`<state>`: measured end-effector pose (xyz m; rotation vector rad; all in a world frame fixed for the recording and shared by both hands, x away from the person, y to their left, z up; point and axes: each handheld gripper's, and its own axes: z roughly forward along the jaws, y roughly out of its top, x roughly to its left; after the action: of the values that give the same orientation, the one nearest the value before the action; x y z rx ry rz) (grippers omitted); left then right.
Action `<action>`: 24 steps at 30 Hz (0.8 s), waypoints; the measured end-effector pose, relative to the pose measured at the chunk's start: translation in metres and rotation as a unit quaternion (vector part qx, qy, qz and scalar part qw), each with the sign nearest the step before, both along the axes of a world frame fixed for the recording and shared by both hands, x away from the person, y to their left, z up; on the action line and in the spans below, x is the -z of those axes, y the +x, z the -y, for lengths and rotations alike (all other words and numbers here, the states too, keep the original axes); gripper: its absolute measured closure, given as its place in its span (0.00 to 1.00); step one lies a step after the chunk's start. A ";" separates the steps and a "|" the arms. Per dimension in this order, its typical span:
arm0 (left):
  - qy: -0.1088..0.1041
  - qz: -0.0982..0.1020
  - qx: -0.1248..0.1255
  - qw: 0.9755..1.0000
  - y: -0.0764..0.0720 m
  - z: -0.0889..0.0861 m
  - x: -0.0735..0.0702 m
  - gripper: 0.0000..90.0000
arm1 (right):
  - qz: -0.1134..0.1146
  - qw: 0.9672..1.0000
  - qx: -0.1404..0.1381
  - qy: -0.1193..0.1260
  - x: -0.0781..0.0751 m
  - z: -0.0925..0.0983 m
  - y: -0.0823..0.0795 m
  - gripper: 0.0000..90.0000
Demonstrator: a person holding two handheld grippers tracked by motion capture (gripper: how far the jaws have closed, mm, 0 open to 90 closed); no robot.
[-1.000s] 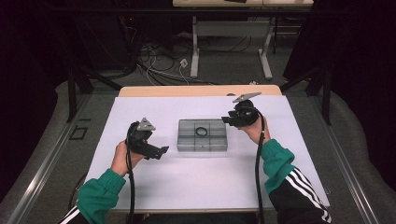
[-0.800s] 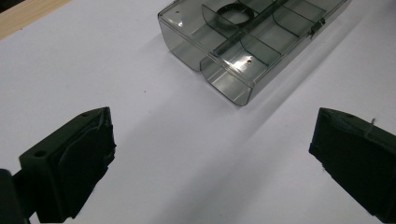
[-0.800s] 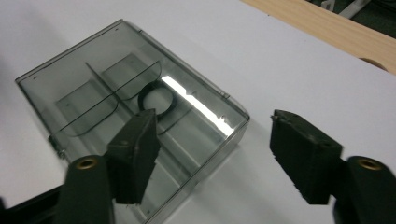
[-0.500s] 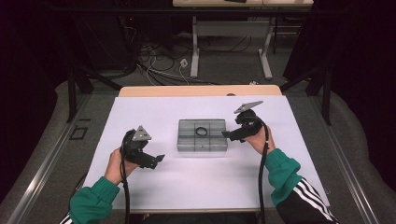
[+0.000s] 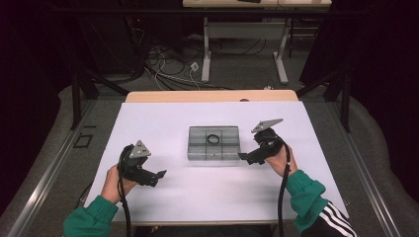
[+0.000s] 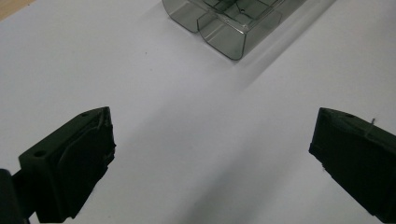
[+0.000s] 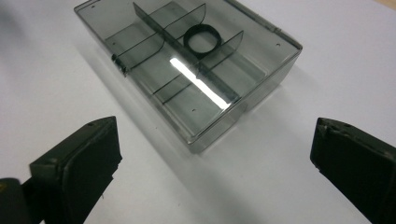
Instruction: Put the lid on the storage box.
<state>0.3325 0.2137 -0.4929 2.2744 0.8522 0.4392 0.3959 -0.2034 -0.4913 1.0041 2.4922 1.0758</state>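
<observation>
My right claw, jaws just opened wide and empty, sits beside the smoky divided box; a black ring lies inside. My left claw gapes empty, near the box.

A smoky grey see-through plastic box with dividers sits on a plain white table sheet, and inside it lies a glossy black ring — the darkest spot in the box. A bright white glare streak crosses the box's tinted lid. The left gripper and the right gripper are matt black, each topped by a pale grey three-cornered plate. The person's sleeves are green — the right one meets a black cuff with white stripes. Beyond the sheet runs a light wood table edge.
</observation>
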 end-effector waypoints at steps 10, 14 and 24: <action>-0.001 0.002 0.000 1.000 -0.011 -0.008 0.006 0.00 | 0.003 1.000 -0.002 -0.007 -0.001 0.006 -0.022 0.00; -0.002 0.002 0.000 1.000 -0.015 -0.012 0.007 0.00 | 0.004 1.000 -0.002 -0.002 -0.001 0.009 -0.032 0.00; -0.005 0.003 0.003 1.000 -0.021 -0.022 0.014 0.00 | 0.011 1.000 0.000 0.000 0.004 0.016 -0.048 0.00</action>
<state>0.3116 0.2355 -0.5069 2.2646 0.8438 0.4370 0.3481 -0.2194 -0.4950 0.9865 2.4754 1.0804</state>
